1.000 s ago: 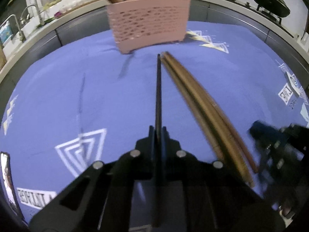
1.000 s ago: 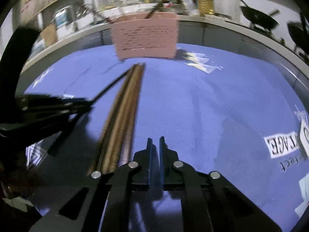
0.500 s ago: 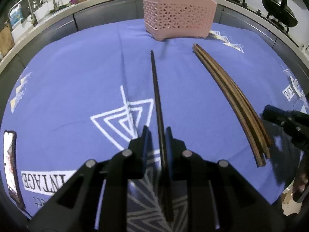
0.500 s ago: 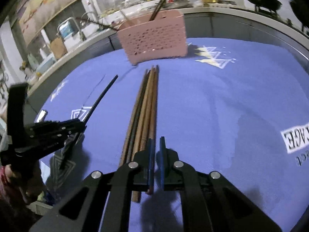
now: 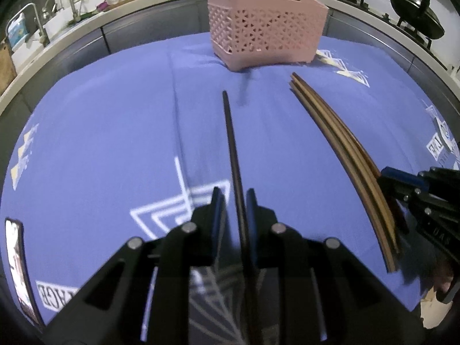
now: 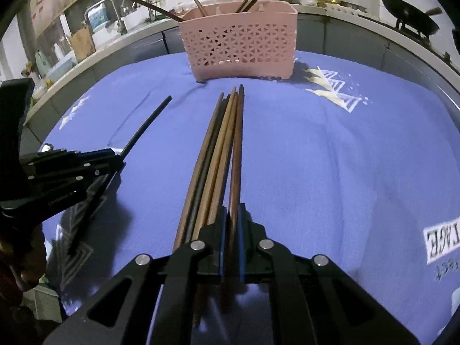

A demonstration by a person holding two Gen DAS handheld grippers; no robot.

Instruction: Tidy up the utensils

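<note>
From the left wrist camera, the left gripper (image 5: pixel 234 201) has its jaws slightly parted with a thin, round, black chopstick (image 5: pixel 231 149) running between them. The stick lies against the right pad, with a narrow gap to the left pad, so the jaws do not pinch it. The stick points away toward a pink plastic basket (image 5: pixel 264 28) with a lattice of small triangular holes and rounded corners, standing at the far side of the desk. Several brown sticks stand up out of the basket. The desk is covered with a soft, matte blue-violet cloth (image 5: pixel 100 132) printed with white nested triangles and block letters. To the right lies a bundle of flat brown wooden chopsticks (image 5: pixel 339 135), its near end at the right gripper (image 5: pixel 386 176).

From the right wrist camera, the right gripper (image 6: pixel 232 215) has its jaws closed on one reddish-brown wooden chopstick (image 6: pixel 237 149), clamped between the blue pads. The other brown chopsticks (image 6: pixel 210 158) lie side by side just left of it, touching, all with tips pointing toward the pink basket (image 6: pixel 244 49) but short of it. Further left the black left gripper (image 6: pixel 116 161) has the black chopstick (image 6: pixel 149 123) angled over the cloth (image 6: pixel 330 158).
</note>
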